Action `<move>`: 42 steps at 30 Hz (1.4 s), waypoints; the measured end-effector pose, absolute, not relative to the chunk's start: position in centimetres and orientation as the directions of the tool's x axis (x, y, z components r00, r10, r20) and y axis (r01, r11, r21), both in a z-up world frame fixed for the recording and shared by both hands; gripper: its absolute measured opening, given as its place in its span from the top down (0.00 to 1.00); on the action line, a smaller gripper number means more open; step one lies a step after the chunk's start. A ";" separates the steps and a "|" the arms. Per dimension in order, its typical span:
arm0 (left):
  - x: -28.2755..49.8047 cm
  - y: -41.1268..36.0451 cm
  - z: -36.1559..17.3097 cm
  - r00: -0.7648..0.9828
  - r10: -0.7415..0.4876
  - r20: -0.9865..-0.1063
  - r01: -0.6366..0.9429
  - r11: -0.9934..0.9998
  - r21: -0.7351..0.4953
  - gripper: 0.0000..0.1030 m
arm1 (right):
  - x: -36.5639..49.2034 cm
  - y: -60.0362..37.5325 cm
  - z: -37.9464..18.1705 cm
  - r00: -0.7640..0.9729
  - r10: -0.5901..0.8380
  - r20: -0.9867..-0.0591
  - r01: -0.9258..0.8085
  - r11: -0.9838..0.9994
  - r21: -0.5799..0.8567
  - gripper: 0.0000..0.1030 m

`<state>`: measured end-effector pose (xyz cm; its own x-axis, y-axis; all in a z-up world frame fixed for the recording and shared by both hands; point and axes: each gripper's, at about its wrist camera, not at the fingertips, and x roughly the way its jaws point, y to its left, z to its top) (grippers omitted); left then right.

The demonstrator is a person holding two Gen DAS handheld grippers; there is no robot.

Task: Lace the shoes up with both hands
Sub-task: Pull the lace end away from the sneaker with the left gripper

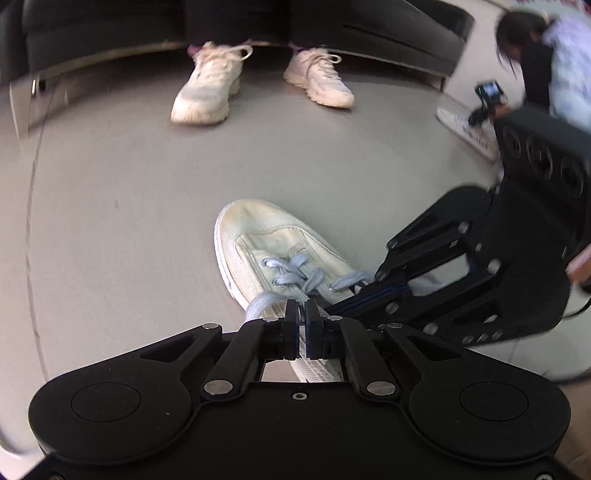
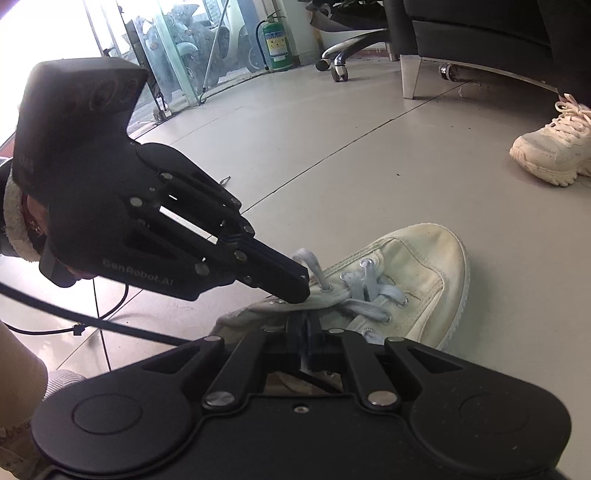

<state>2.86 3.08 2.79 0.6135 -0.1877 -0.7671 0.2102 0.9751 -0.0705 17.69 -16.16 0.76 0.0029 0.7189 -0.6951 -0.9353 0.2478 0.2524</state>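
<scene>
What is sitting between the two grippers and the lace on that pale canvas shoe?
Nothing visible. The left gripper and right gripper are already at the light blue flat lace of the pale canvas shoe, jaws closed.

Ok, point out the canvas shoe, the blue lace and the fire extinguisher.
canvas shoe (image 1: 251,221), left wrist view, on the toe cap.
blue lace (image 1: 295,275), left wrist view, on the crossed section.
fire extinguisher (image 2: 275,42), right wrist view, on its green body.

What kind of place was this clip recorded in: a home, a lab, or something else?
Probably an office lobby or shopfront, not a home: a tiled floor, a glass entrance wall with scooters parked outside, a green fire extinguisher beside it, plus a wheeled office chair base and a dark sofa.
</scene>
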 end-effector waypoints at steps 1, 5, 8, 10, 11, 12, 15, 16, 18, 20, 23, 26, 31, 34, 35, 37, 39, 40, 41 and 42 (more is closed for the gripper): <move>2.4 2.1 3.1 0.634 -0.141 -0.760 0.229 0.973 0.011 0.97 | 17.6 -16.3 0.8 0.002 0.717 -0.697 -0.933 0.253 0.258 0.96; 1.0 0.7 4.7 0.703 0.022 -0.711 0.226 0.941 0.252 0.98 | 16.2 -16.9 1.2 -0.001 0.689 -0.724 -0.930 0.266 0.254 0.90; 0.2 0.9 6.1 0.737 0.118 -0.666 0.187 0.911 0.369 0.98 | 15.9 -17.3 1.1 0.004 0.671 -0.741 -0.919 0.294 0.262 0.89; -0.4 1.0 7.0 0.756 0.180 -0.629 0.158 0.882 0.443 0.98 | 15.9 -17.7 1.0 0.009 0.656 -0.755 -0.904 0.328 0.275 0.85; -0.6 1.2 7.5 0.764 0.210 -0.610 0.139 0.870 0.473 0.98 | 15.9 -17.9 0.9 0.010 0.652 -0.758 -0.899 0.339 0.279 0.84; -0.6 1.8 7.9 0.769 0.240 -0.593 0.115 0.860 0.496 0.98 | 15.9 -18.1 0.8 0.008 0.653 -0.758 -0.895 0.342 0.285 0.84; -0.7 4.2 9.6 0.761 0.344 -0.550 0.034 0.826 0.563 0.98 | 15.6 -18.3 0.9 0.012 0.652 -0.758 -0.894 0.347 0.285 0.84; -0.9 5.1 10.4 0.756 0.381 -0.532 0.004 0.810 0.587 0.98 | 15.5 -18.3 1.1 0.011 0.655 -0.756 -0.896 0.342 0.284 0.84; -1.0 6.7 11.5 0.744 0.444 -0.499 -0.046 0.780 0.624 0.98 | 15.1 -18.2 1.5 0.008 0.665 -0.747 -0.901 0.329 0.283 0.83; -1.0 8.4 12.4 0.719 0.499 -0.484 -0.092 0.758 0.645 0.98 | 14.7 -17.9 1.6 0.001 0.658 -0.753 -0.908 0.317 0.275 0.79; -1.4 11.3 13.4 0.663 0.586 -0.466 -0.168 0.723 0.670 0.98 | 14.5 -17.4 0.6 0.000 0.615 -0.789 -0.909 0.329 0.257 0.79; -2.1 13.2 13.2 0.606 0.645 -0.467 -0.205 0.693 0.691 0.98 | 14.7 -17.1 0.2 0.001 0.609 -0.793 -0.908 0.333 0.253 0.79; -4.1 16.1 11.8 0.490 0.706 -0.512 -0.242 0.674 0.697 0.98 | 14.5 -17.0 0.4 0.002 0.596 -0.803 -0.911 0.332 0.244 0.79; -5.3 17.3 10.2 0.425 0.709 -0.563 -0.246 0.689 0.682 0.97 | 14.5 -17.0 0.5 0.002 0.593 -0.806 -0.910 0.335 0.244 0.79; -5.5 17.6 9.7 0.405 0.704 -0.583 -0.246 0.698 0.672 0.97 | 14.4 -17.1 0.5 0.002 0.592 -0.806 -0.910 0.335 0.244 0.79; -6.0 17.9 8.5 0.375 0.695 -0.613 -0.247 0.713 0.657 0.97 | 14.4 -17.1 0.5 0.001 0.591 -0.807 -0.909 0.338 0.246 0.79; -6.5 18.3 6.9 0.336 0.679 -0.653 -0.246 0.732 0.635 0.97 | 14.5 -17.1 0.4 0.000 0.590 -0.808 -0.908 0.339 0.248 0.79; -6.8 18.5 6.1 0.317 0.668 -0.673 -0.251 0.744 0.620 0.97 | 14.5 -17.0 0.4 -0.001 0.589 -0.808 -0.907 0.339 0.249 0.79; -7.1 18.8 5.1 0.293 0.651 -0.700 -0.257 0.759 0.598 0.97 | 14.5 -17.0 0.4 -0.002 0.589 -0.808 -0.907 0.339 0.249 0.79; -7.4 19.1 4.2 0.271 0.633 -0.725 -0.266 0.773 0.575 0.97 | 14.5 -17.0 0.4 -0.003 0.588 -0.809 -0.907 0.339 0.250 0.79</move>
